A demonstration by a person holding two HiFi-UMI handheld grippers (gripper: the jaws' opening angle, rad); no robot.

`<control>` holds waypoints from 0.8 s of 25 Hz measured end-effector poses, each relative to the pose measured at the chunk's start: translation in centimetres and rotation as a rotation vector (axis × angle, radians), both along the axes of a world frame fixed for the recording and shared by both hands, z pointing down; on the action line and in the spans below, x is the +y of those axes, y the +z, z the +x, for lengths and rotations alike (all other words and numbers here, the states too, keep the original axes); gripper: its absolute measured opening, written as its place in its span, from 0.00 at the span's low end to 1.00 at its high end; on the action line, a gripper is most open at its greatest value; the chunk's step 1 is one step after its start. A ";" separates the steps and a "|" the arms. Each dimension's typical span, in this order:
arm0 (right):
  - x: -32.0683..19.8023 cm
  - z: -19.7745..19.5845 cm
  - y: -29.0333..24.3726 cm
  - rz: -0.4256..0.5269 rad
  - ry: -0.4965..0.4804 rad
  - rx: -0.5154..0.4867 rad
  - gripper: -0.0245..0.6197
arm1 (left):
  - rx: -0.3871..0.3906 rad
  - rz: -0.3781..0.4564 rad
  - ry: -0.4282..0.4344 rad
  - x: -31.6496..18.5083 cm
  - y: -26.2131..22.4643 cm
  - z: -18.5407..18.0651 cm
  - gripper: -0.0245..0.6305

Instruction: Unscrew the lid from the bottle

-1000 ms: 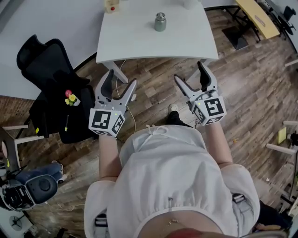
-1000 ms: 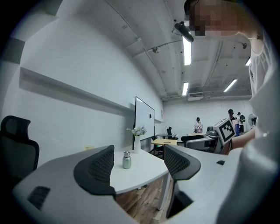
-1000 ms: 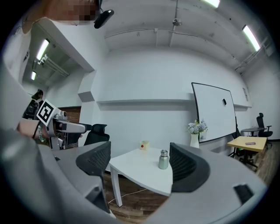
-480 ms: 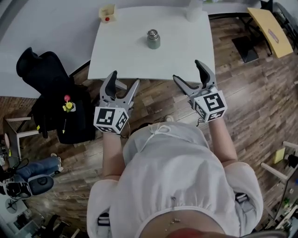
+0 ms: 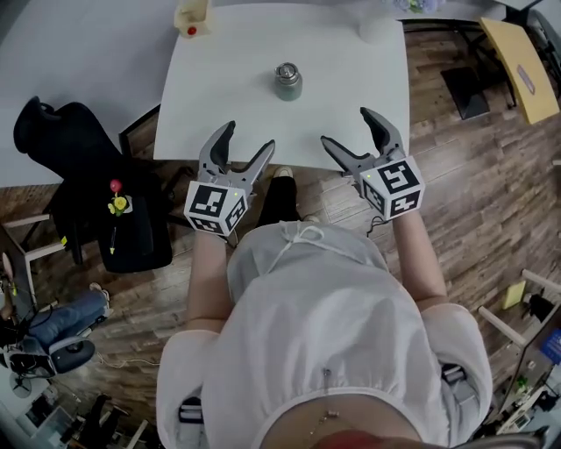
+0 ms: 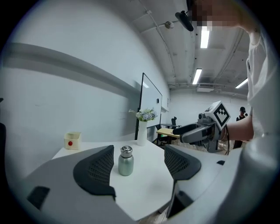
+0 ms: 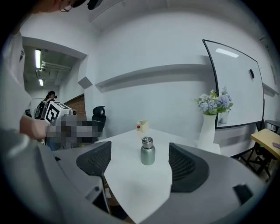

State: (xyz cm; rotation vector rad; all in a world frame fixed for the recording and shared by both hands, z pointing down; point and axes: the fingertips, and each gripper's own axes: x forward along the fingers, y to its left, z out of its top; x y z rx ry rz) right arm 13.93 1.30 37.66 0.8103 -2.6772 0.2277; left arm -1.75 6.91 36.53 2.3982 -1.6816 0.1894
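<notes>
- The small metal bottle (image 5: 287,81) stands upright on the white table (image 5: 351,105), near the middle of the top. Nothing touches it.
- Its silver lid (image 5: 287,70) sits on the neck.
- In the head view the left gripper (image 5: 246,138) hangs at about 7 o'clock from the bottle, over the table's near edge. Its jaws are spread wide with nothing between them. In the left gripper view the bottle shows in the gap, farther off on the table.
- The right gripper (image 5: 347,128) hangs at about 5 o'clock from the bottle, also at the near edge. Its jaws are likewise apart and hold nothing. The right gripper view frames the bottle between them, well short of contact.
- A small yellow box (image 5: 191,16) with a red dot sits at about 10 o'clock from the bottle, at the table's far left corner.
- A white vase (image 5: 372,31) of pale flowers (image 6: 146,114) stands at about 2 o'clock, near the far right corner.
- A black office chair (image 5: 79,167) stands on the wooden floor (image 5: 473,193) at about 8 o'clock from the bottle, off the table's left side.
</notes>
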 end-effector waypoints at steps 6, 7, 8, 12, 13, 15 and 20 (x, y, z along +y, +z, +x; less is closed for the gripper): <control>-5.6 -3.9 2.1 -0.080 -0.030 0.092 0.67 | -0.025 -0.070 0.174 -7.0 4.1 -0.5 0.59; -6.6 -4.6 2.8 -0.103 -0.034 0.118 0.67 | -0.038 -0.085 0.208 -8.1 5.1 -0.6 0.59; -7.6 -5.3 3.6 -0.129 -0.040 0.149 0.66 | -0.049 -0.100 0.242 -9.2 6.1 -0.8 0.59; -10.9 -8.4 6.9 -0.232 -0.092 0.259 0.65 | -0.049 -0.130 0.362 -13.6 9.4 -1.5 0.60; -11.5 -9.2 7.6 -0.252 -0.110 0.281 0.65 | -0.046 -0.135 0.391 -14.6 10.2 -1.6 0.60; -12.6 -10.2 8.8 -0.292 -0.132 0.330 0.65 | -0.054 -0.150 0.450 -16.1 11.7 -1.4 0.61; -14.1 -12.4 10.3 -0.363 -0.167 0.397 0.62 | -0.052 -0.165 0.566 -18.7 14.3 -0.3 0.61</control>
